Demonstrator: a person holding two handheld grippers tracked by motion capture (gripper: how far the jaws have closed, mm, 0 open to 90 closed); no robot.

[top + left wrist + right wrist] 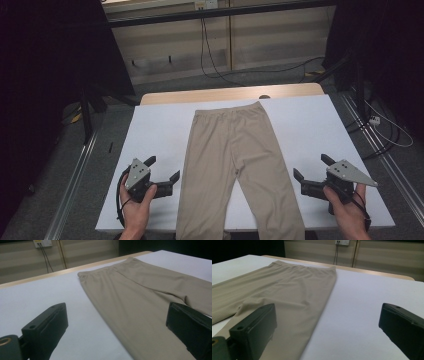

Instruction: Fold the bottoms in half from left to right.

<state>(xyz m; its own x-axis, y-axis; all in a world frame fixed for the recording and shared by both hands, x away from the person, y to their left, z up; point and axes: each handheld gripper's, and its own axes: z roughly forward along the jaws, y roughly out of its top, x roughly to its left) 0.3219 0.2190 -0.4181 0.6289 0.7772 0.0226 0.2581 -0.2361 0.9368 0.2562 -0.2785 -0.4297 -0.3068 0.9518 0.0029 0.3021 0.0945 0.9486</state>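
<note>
- Hovering off the left side of the beige trousers (235,165), the left gripper (162,169) is released, jaws spread wide with nothing between them; it sits over bare white table cover (150,135), just beside the left leg's outer seam.
- Seen from the left gripper view, its far jaw hangs over the trouser cloth (140,302) while the near jaw stays over bare cover, which suggests it is lined up to take the leg's edge.
- The trousers lie flat and spread, waistband toward the far wooden table edge (230,94), both legs running toward the person and draping past the near edge. Laid out this smoothly, they look ready for a first fold.
- To the right of the trousers, the right gripper (312,170) is likewise slack and wide open, holding nothing, near the right leg's outer seam but apart from it.
- In the right gripper view the seam (322,312) runs straight between the jaws' line of sight, one jaw over cloth.
- Room to move: wide bare strips flank the trousers on both sides; a narrower one lies beyond the waistband. My judgement is that the overhanging leg ends are the awkward part to catch.
</note>
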